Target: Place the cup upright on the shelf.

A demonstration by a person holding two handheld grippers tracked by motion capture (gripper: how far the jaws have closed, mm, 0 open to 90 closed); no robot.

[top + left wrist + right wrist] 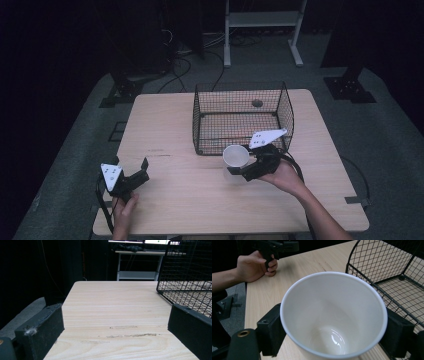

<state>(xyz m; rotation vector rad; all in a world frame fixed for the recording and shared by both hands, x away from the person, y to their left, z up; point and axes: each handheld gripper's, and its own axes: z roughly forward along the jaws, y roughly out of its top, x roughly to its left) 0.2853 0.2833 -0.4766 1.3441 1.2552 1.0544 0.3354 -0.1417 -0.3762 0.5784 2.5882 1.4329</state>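
A white cup (236,156) hangs a little above the wooden table (200,205), tilted, just in front of the black wire basket (240,86). My right gripper (239,162) is shut on it, one black jaw on each side of its wall. In the right gripper view the cup (334,315) is empty and glossy inside, with the basket (387,270) close on its right. My left gripper (131,168) rests open near the table's front left corner. Nothing lies between its jaws in the left gripper view (116,315).
The basket (187,270) stands at the table's back middle, open at the top. A white metal rack (262,20) stands on the floor beyond the table. The other hand (254,265) with its gripper sits at the table's edge in the right gripper view.
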